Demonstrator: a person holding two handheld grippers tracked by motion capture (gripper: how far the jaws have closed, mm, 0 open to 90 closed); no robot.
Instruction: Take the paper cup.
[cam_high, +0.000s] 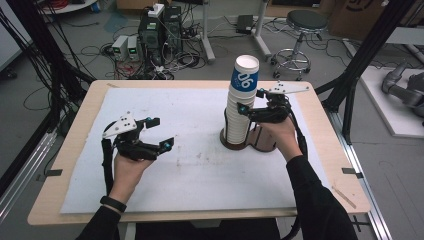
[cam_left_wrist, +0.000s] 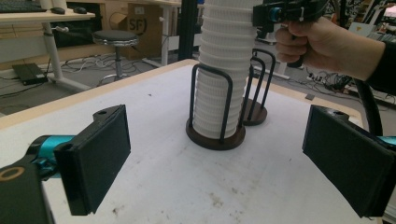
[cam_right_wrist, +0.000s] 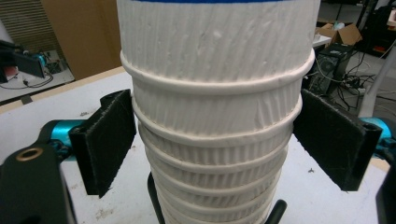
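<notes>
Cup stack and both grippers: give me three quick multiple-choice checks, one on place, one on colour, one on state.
1. The cup stack stands in:
A. a wire holder
B. a cardboard box
C. the person's left hand

2. The band on the top cup is:
A. red
B. blue
C. green

3. The left gripper is:
A. shut on a cup
B. shut, empty
C. open, empty

Answers:
1. A, the left gripper view shows black wire loops of the holder around the stack.
2. B, blue with white numerals.
3. C, its jaws stand wide apart over the white mat.
</notes>
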